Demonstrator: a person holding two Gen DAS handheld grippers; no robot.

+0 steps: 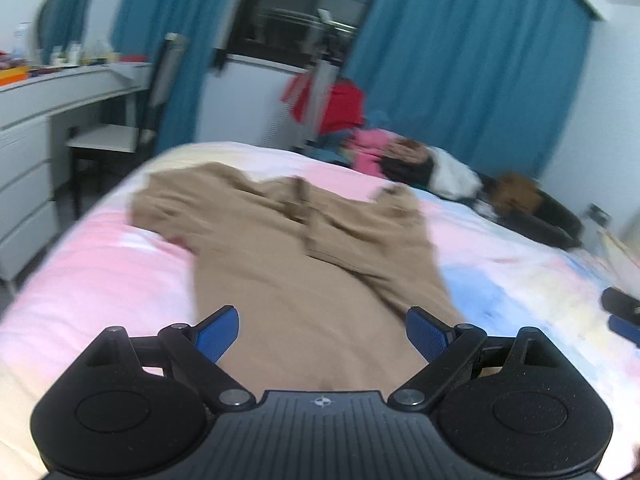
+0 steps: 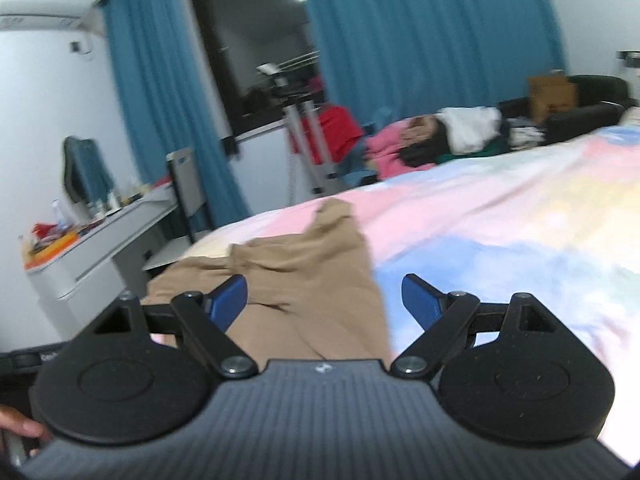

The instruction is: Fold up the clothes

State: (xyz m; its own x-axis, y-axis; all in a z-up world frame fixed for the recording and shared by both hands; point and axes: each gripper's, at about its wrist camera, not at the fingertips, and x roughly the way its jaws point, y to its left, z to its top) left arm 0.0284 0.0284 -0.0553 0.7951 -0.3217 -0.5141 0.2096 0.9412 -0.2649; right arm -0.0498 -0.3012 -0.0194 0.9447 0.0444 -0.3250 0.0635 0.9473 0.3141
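No brand or label can be read with certainty: a few pale letters sit on a dark object at the left edge of the right wrist view, too cut off and blurred to make out.

One tan garment lies spread on the bed, whose cover is printed in pink, blue and pale yellow. In the left wrist view its long axis runs from the gripper away toward the far edge of the bed, with the rumpled, wider end farthest off — one flap is folded over on the right side. A heap of other clothes, pink, red, white and dark, sits at the far corner of the bed; its pieces cannot be counted.

Two grippers are in use. The left gripper hovers over the near end of the garment, its blue pads spread wide with nothing pinched. The right gripper is likewise spread wide and empty, the garment's right edge lying below the gap between its fingers.

Two blue curtains flank one dark window, and one white desk stands at the left.
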